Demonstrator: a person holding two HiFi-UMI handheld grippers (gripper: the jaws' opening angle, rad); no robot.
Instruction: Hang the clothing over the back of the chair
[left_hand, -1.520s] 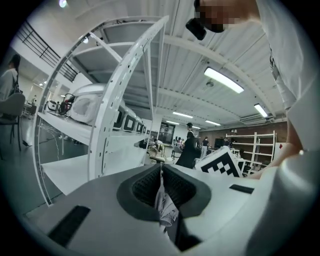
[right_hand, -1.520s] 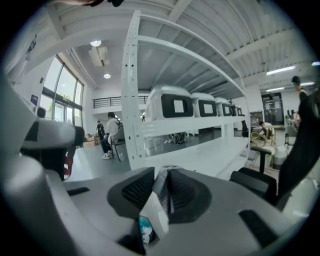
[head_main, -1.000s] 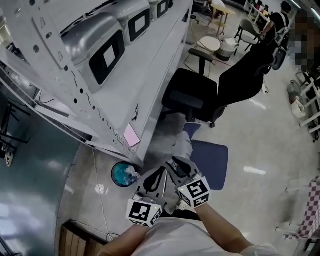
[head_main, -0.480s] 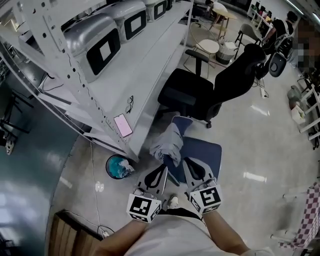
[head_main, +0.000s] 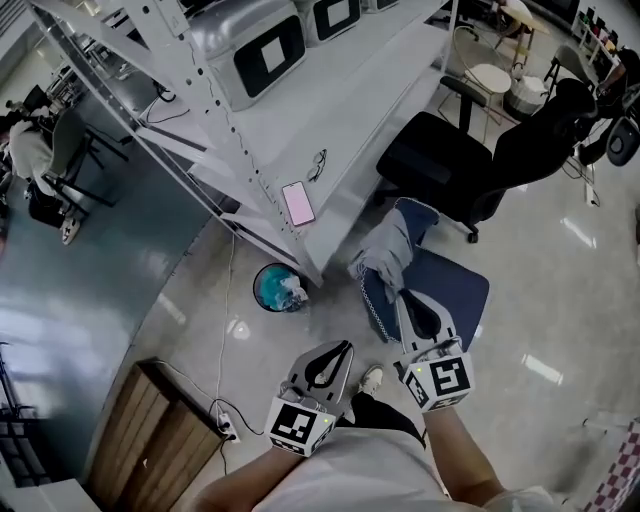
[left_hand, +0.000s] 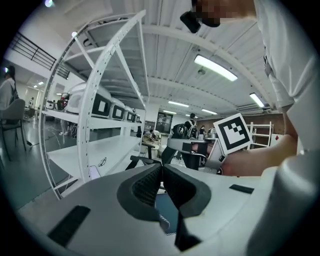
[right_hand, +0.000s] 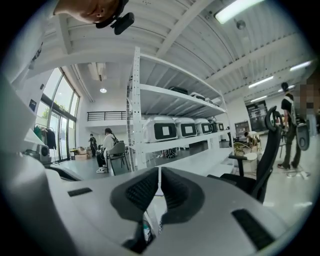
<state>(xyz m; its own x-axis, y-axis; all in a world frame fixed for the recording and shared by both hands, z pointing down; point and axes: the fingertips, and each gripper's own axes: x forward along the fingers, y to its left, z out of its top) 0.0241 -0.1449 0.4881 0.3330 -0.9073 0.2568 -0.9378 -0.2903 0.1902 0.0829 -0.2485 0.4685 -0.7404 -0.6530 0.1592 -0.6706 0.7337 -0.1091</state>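
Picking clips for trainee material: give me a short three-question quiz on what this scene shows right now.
1. True or false: the grey and blue fabric clothing already hangs over the back of the black office chair.
2. Which tool is shut on the clothing? A. left tool B. right tool C. neither
3. Fill in: the flat pink phone lies on the white ____.
Key: 1 false; 2 B; 3 table.

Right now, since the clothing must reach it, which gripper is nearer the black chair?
Right. The right gripper, shut on the clothing, is forward toward the black chair; the left gripper, shut and empty, sits further back by the shoe.
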